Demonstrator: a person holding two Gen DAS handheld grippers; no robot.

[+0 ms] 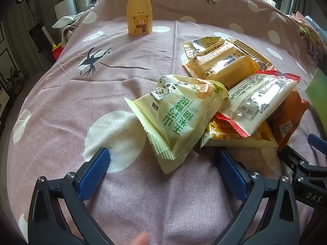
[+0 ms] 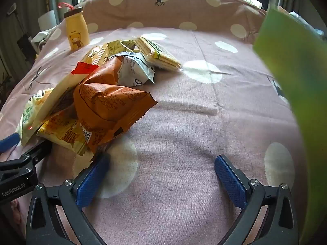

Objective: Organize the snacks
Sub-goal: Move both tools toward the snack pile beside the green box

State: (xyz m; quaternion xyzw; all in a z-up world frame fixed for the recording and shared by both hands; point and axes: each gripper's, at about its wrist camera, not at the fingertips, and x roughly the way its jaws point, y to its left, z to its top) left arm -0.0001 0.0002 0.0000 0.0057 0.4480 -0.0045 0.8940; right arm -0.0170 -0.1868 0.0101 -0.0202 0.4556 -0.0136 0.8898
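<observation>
Bed (image 1: 61, 106) with pink sheet, white dots and dark reindeer print, carries everything. Big blurred green sheet or bag (image 2: 296, 81) fills the right edge of the right wrist view, too close to identify.

Snack pile (image 1: 224, 94) sits mid-bed, packets overlapping:
- pale yellow-green packet (image 1: 179, 120) with green lettering, nearest the left tongs, lower end lying between the blue pads' line of sight but not touched
- white packet with red crimped ends (image 1: 257, 100) leaning on top of it
- orange-brown packet (image 2: 110, 106) at the pile's right side, front corner just beside the right tongs' left pad
- yellow packet (image 1: 222, 65) at the back, on a flat gold wrapper
- flat yellow packet (image 2: 61, 132) at the bottom of the pile
- grey-white packet (image 2: 134, 69) behind the orange one
- clear cracker pack (image 2: 159, 55) at the far end, resting on the sheet

Yellow bear bottle (image 1: 139, 12) with brown cap stands upright, well apart from the pile, near the pillow (image 2: 163, 6).

Left tongs (image 1: 163, 175): spread fully wide, nothing gripped, angled down at the sheet just short of the green-lettered packet.
Right tongs (image 2: 163, 175): spread fully wide, nothing gripped, over bare sheet to the right of the pile.

Fingertip (image 1: 141, 238) shows at the bottom of the left view.
</observation>
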